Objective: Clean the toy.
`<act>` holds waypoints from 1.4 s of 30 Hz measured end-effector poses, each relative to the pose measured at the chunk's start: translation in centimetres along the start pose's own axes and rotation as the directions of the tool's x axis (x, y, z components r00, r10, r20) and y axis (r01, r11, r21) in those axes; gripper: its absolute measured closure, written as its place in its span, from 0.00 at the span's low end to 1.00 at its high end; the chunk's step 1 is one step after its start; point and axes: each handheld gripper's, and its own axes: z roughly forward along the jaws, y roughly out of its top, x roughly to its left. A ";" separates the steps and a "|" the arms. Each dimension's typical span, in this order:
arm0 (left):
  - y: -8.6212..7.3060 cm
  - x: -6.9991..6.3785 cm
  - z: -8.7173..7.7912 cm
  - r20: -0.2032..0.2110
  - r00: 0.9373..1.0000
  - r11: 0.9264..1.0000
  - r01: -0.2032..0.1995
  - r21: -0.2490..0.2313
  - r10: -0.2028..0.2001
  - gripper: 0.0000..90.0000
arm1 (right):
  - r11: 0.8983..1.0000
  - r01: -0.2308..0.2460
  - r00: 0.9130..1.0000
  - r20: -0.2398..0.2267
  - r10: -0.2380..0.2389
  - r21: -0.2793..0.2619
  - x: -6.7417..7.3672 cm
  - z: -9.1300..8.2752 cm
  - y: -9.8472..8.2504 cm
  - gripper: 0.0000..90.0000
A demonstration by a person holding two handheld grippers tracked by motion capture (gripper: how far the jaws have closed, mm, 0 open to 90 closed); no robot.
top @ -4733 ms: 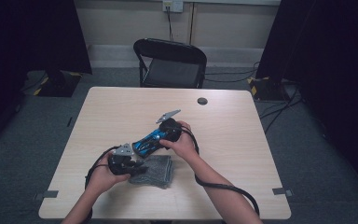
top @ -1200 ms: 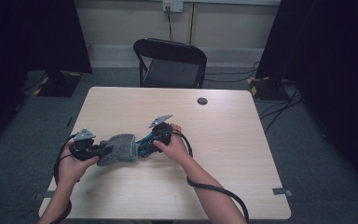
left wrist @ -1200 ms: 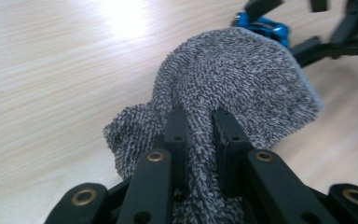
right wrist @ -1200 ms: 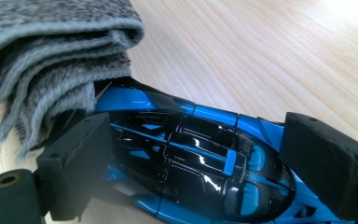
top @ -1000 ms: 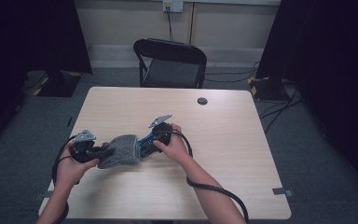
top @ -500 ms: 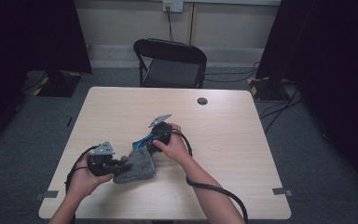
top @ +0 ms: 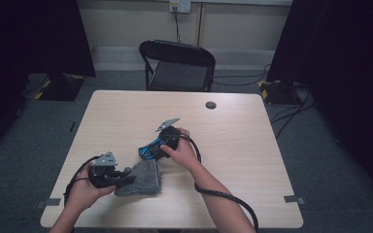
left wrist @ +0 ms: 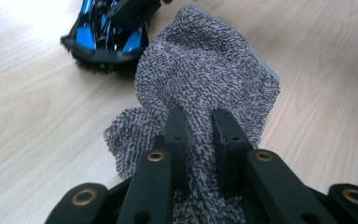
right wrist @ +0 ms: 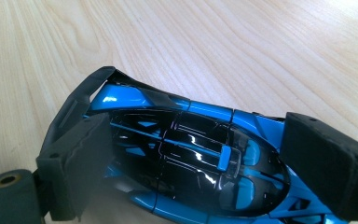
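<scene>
Grey terry cloth [left wrist: 205,88] is pinched between the nearly closed jaws of the left hand-held gripper [left wrist: 199,135], its loose end bunched on the pale wooden worktop [top: 252,141], probably so it can be dragged across a toy. That toy, a glossy blue and black model car [right wrist: 186,163], is clamped across its body by the right hand-held gripper [right wrist: 205,163], which seems to steady it on the worktop for wiping. Seen from above, the cloth lies just ahead of the left hand-held gripper, its far corner touching or almost touching the car's near end.
</scene>
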 end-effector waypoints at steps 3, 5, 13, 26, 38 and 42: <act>-0.5 0.1 -0.2 0.025 1.000 1.000 0.011 -0.003 -0.011 0.87 | 1.000 0.003 1.000 0.000 -0.003 0.001 0.0 0.0 0.0 0.10; -0.6 0.3 0.2 0.023 1.000 1.000 0.013 0.000 -0.013 0.87 | 1.000 0.002 1.000 0.000 -0.002 0.001 0.0 0.0 0.0 0.10; -0.2 2.4 1.9 -0.069 0.998 0.997 0.016 0.074 -0.011 0.86 | 1.000 -0.001 1.000 0.000 0.001 -0.006 0.0 0.0 -0.1 0.10; 1.0 5.1 2.9 -0.190 0.981 0.995 0.054 0.081 -0.037 0.86 | 1.000 0.000 1.000 0.000 0.000 -0.011 0.0 0.0 -0.1 0.10; 1.7 6.9 3.0 -0.263 0.962 0.994 0.089 0.071 -0.067 0.86 | 1.000 -0.001 1.000 0.001 0.001 -0.015 -0.2 -0.1 -0.2 0.10; 1.8 7.3 3.1 -0.277 0.958 0.993 0.099 0.071 -0.076 0.86 | 1.000 0.000 1.000 0.002 0.000 -0.020 -0.3 -0.1 -0.3 0.10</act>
